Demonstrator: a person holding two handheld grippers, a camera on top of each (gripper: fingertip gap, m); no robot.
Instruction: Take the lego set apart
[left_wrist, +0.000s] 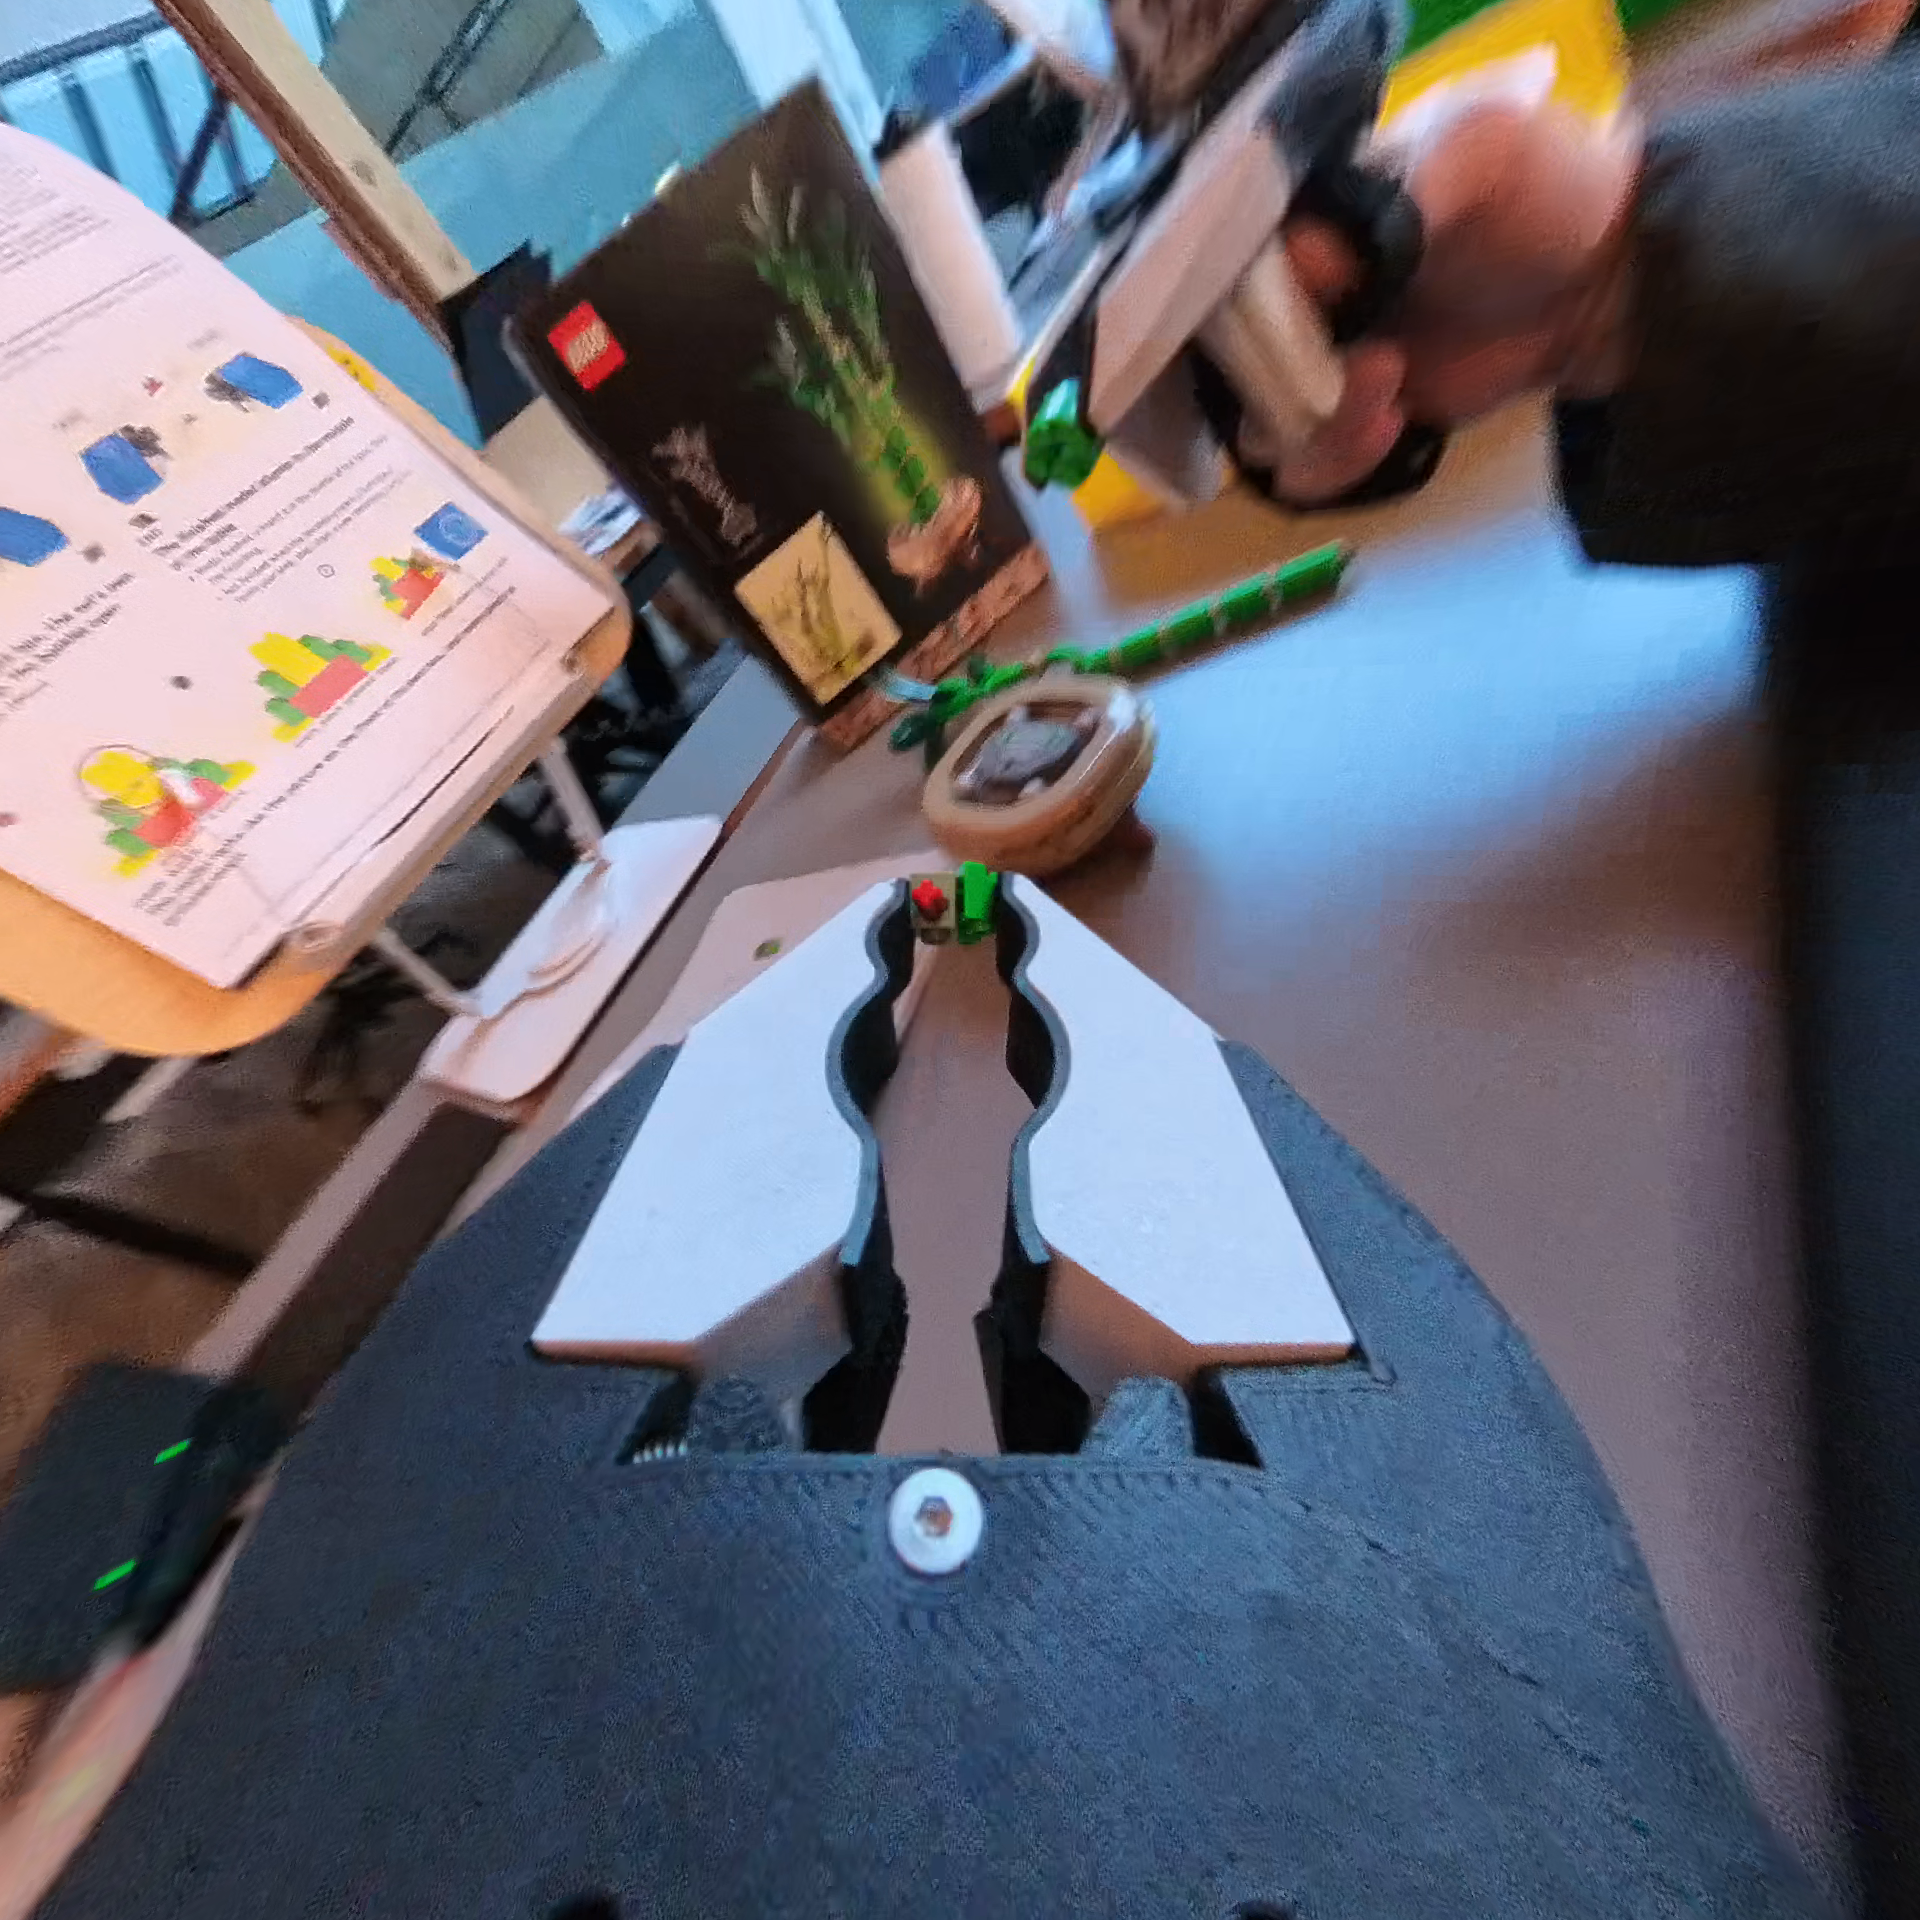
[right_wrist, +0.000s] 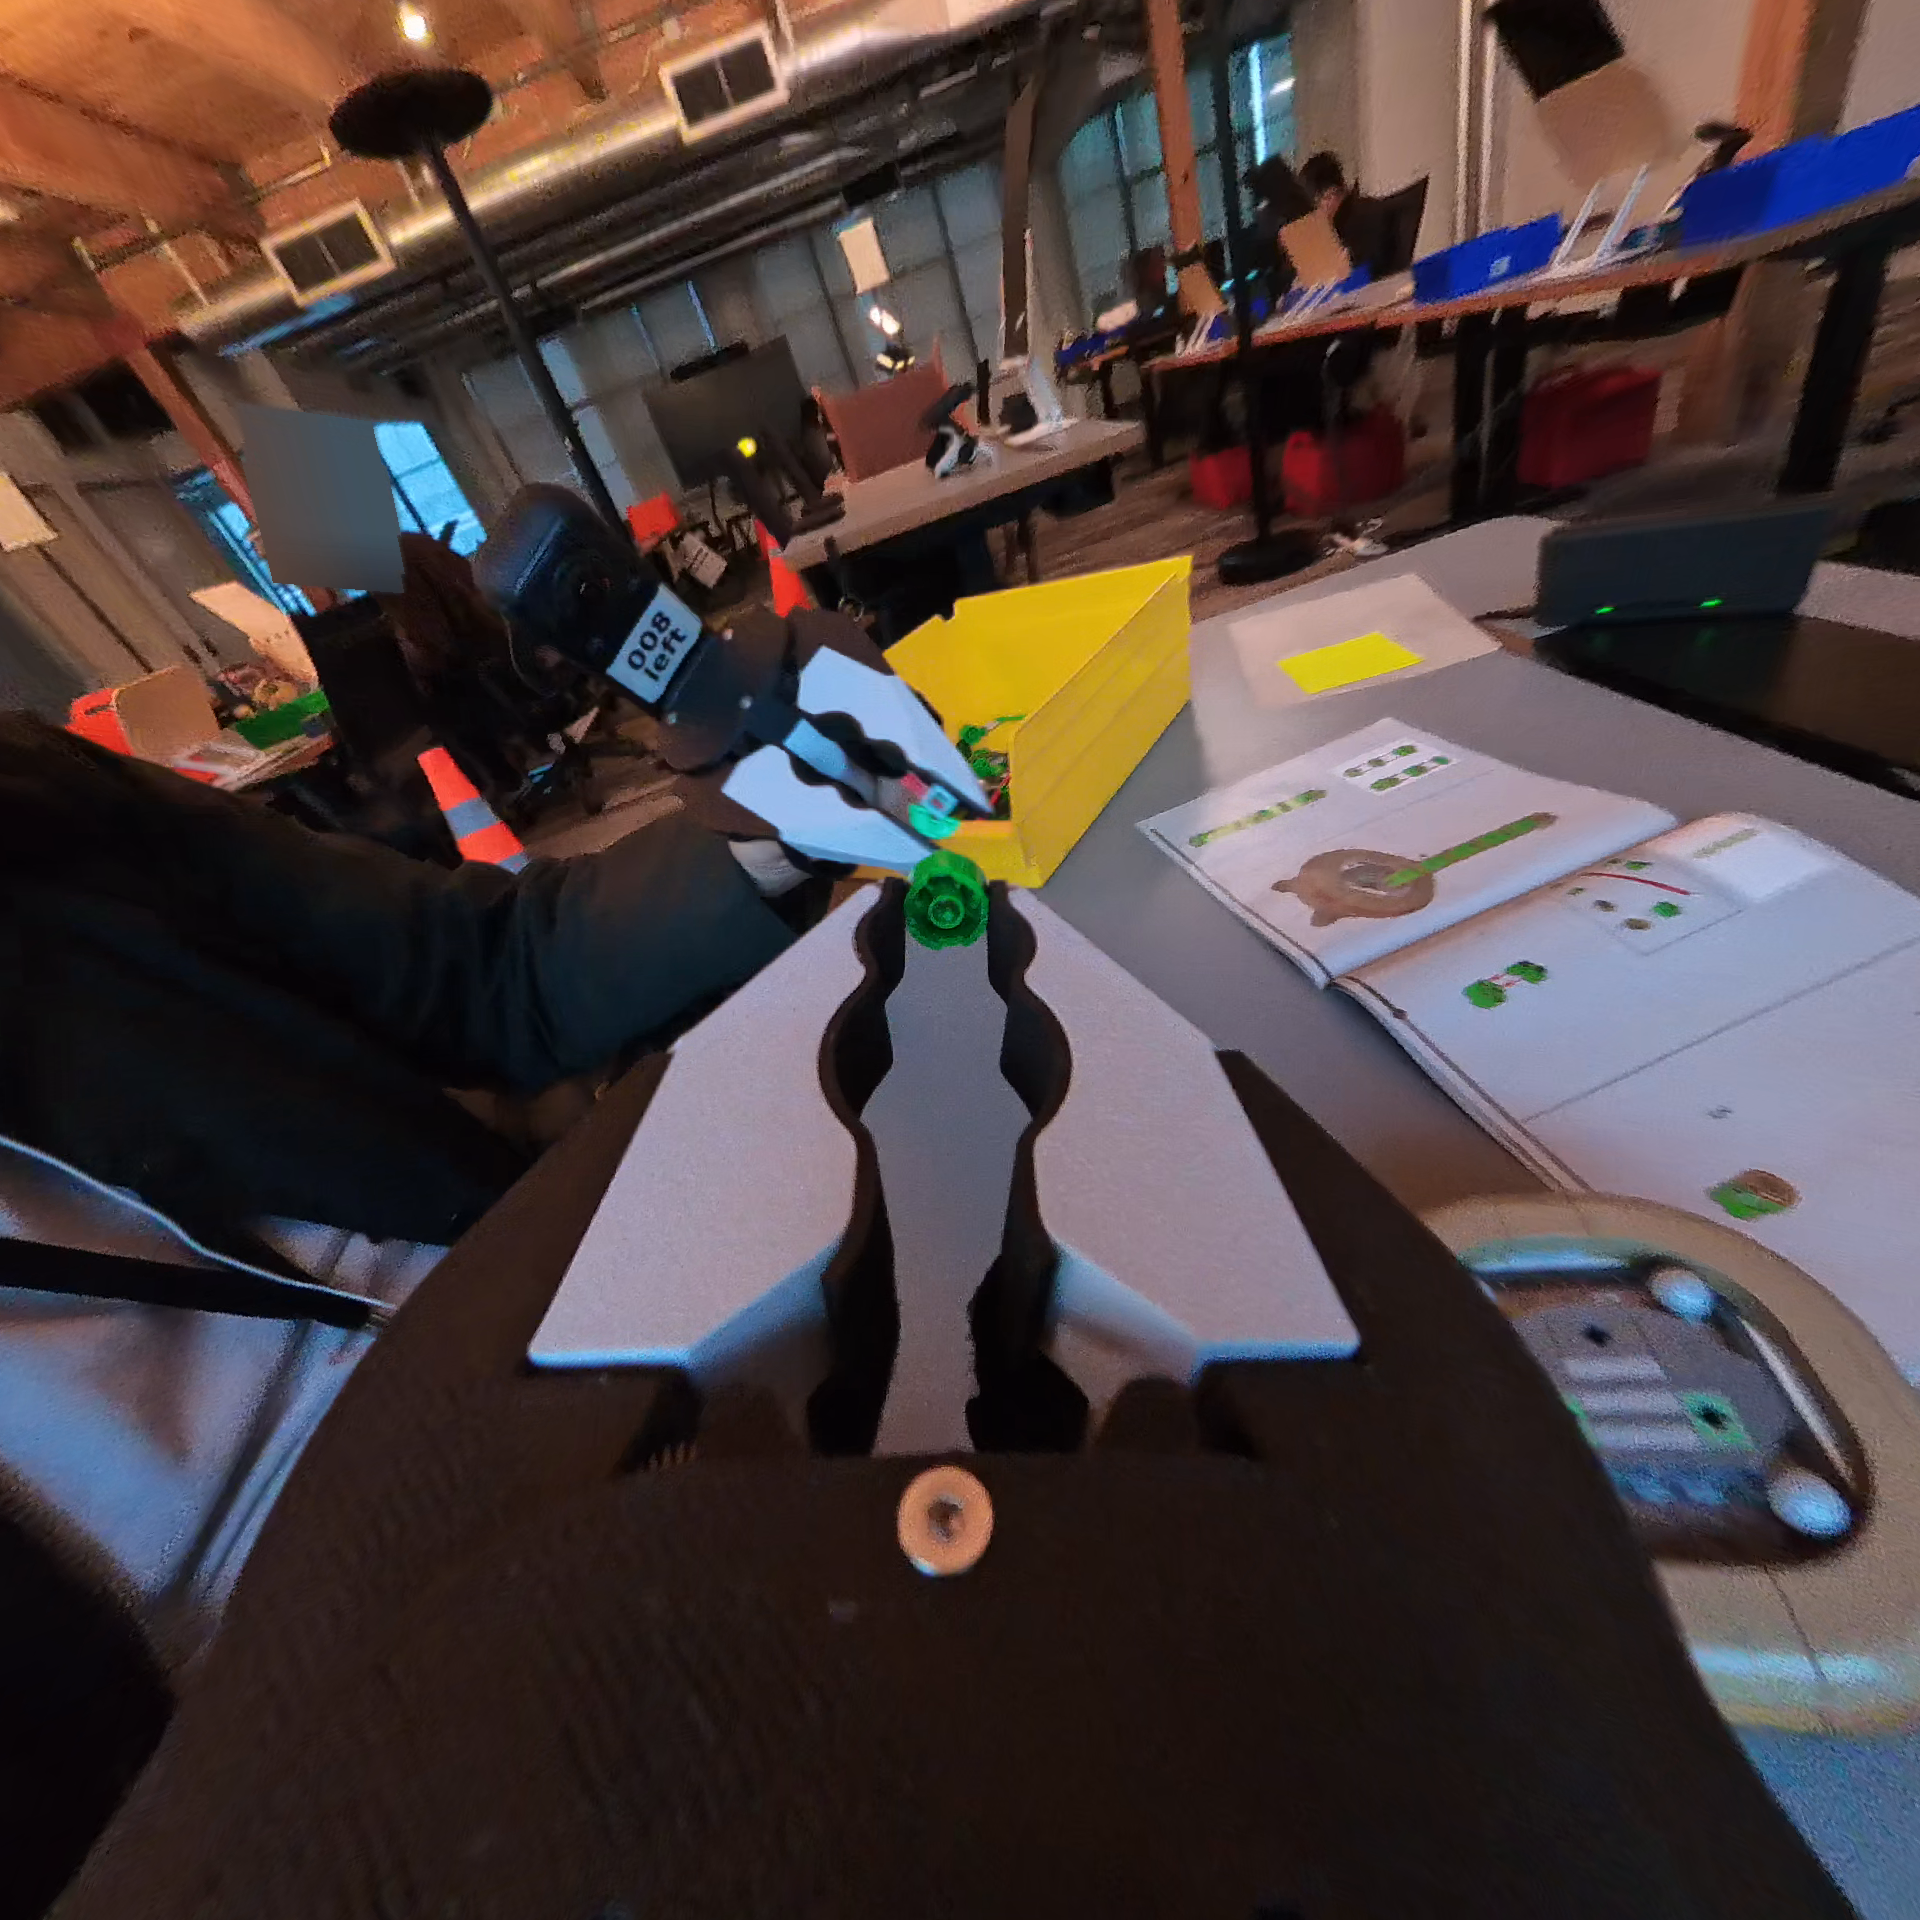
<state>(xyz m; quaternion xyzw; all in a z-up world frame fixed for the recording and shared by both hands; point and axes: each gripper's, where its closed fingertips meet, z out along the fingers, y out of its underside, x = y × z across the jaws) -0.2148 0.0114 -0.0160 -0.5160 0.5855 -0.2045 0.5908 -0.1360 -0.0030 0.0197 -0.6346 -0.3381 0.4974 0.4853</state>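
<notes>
The left gripper (left_wrist: 951, 906), with matte white fingers lined by wavy black pads, is pinching a small piece (left_wrist: 948, 904) at its tips, tan with a red stud beside glossy green. The right gripper (right_wrist: 945, 902) is clamping a round, ribbed green segment (right_wrist: 943, 902) the same way, its jaws nearly together. From the left wrist view, at 12 o'clock beyond the tips, a tan round base (left_wrist: 1039, 774) with a dark centre is lying tilted on the smooth brown table (left_wrist: 1403, 935), touching a long segmented green stalk (left_wrist: 1195, 618) running toward 1 o'clock. A dark glossy box (left_wrist: 779, 416) is standing at 11 o'clock. From the right wrist view, a yellow plastic bin (right_wrist: 1081, 675) is sitting at 12 o'clock and an open booklet (right_wrist: 1507, 935) is lying at 2 o'clock
</notes>
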